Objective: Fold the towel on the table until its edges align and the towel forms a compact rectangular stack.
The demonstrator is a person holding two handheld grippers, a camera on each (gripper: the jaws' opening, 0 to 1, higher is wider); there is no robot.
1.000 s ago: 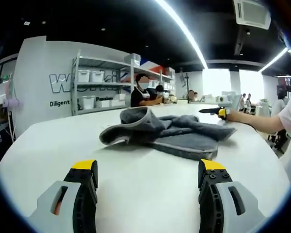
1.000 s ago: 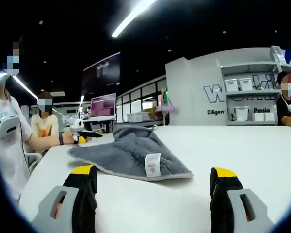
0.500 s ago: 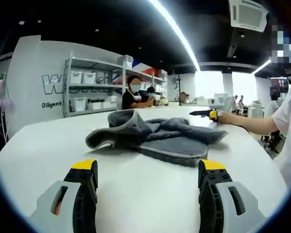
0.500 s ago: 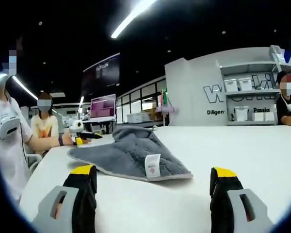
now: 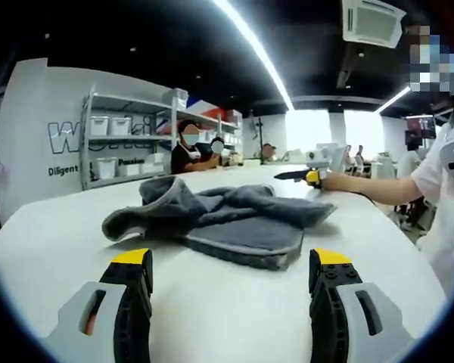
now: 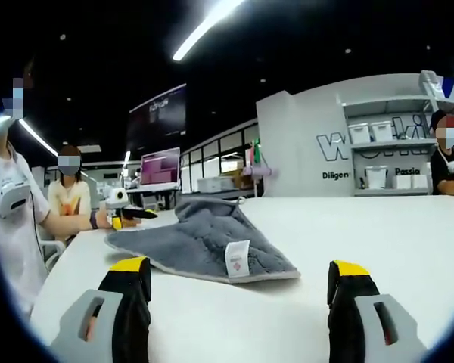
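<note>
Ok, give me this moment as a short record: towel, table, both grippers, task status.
towel: grey towel, crumpled, part bunched up, lying on the table; white label near one edge
table: white table, towel on it
left gripper: left gripper, jaws apart, holding nothing, short of the towel
right gripper: right gripper, jaws apart, holding nothing, short of the towel
task status: no neat fold yet, edges not aligned

Inspector A: The left gripper [image 5: 232,299] carries grey moulded jaw housings, black ribbed inner faces and yellow tips; one housing has an orange insert in its slot.

Inspector B: The right gripper [image 6: 242,302] has the same grey, black and yellow build. The person [image 5: 446,178] wears a white short-sleeved top with a dark mark on the chest.
</note>
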